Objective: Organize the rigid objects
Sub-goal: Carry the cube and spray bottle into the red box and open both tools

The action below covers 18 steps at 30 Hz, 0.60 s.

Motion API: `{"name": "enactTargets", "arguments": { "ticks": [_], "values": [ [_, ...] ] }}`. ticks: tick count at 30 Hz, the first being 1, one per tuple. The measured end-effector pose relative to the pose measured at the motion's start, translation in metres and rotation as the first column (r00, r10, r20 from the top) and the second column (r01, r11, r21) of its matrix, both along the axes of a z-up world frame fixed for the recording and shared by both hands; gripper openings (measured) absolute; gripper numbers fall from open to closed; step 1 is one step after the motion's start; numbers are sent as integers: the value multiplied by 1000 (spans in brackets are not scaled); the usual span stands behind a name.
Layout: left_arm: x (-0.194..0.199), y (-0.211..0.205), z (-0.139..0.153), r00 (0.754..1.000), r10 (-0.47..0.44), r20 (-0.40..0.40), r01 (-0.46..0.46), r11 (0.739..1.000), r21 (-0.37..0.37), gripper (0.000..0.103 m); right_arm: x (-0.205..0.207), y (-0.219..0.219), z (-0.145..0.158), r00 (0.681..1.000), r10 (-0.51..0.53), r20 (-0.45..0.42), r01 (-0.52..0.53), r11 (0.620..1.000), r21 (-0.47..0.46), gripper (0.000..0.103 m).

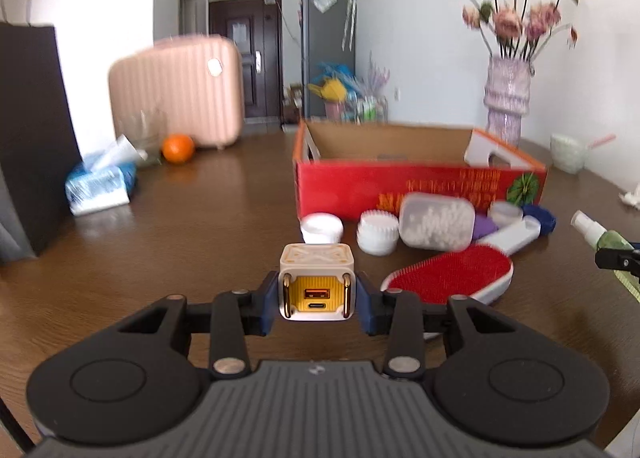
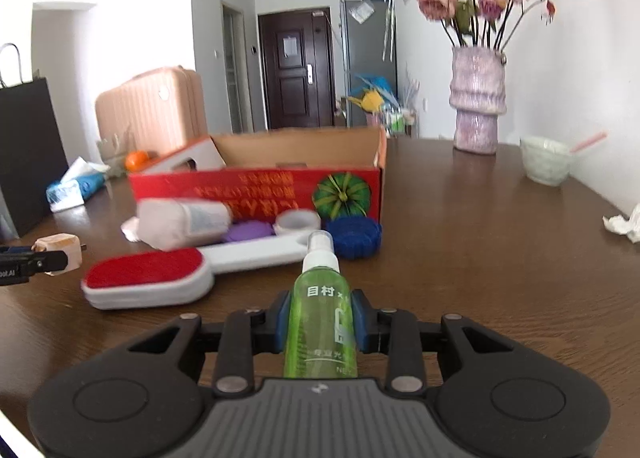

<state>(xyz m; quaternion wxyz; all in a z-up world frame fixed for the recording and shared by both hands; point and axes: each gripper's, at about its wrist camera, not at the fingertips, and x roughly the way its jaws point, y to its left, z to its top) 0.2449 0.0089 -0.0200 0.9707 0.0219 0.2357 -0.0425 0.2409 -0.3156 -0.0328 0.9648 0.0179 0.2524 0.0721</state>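
My left gripper (image 1: 316, 298) is shut on a cream and yellow charger cube (image 1: 316, 282), held above the table. My right gripper (image 2: 320, 322) is shut on a green spray bottle (image 2: 320, 322) with a white nozzle. An open red cardboard box (image 1: 400, 181) stands ahead; it also shows in the right wrist view (image 2: 256, 185). In front of it lie a red lint brush (image 1: 452, 274), a clear tub of cotton swabs (image 1: 436, 225), white lids (image 1: 322, 227), a purple lid (image 2: 246, 234) and a blue cap (image 2: 354, 236).
A pink vase of flowers (image 2: 478, 97) and a pale bowl (image 2: 546, 159) stand at the right. A tissue pack (image 1: 100, 185), an orange (image 1: 178, 147), a pink suitcase (image 1: 176, 89) and a black bag (image 1: 32, 129) are at the left. A crumpled tissue (image 2: 624, 223) lies far right.
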Motion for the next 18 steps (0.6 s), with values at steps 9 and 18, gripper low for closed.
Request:
{"name": "enactTargets", "arguments": {
  "ticks": [9, 18],
  "values": [
    [34, 1, 54, 991, -47, 127, 50, 999, -21, 39, 20, 11, 40, 995, 56, 88, -56, 998, -11, 30],
    [219, -30, 72, 998, -56, -13, 56, 998, -36, 39, 200, 19, 62, 999, 38, -1, -38, 994, -103, 30]
  ]
}}
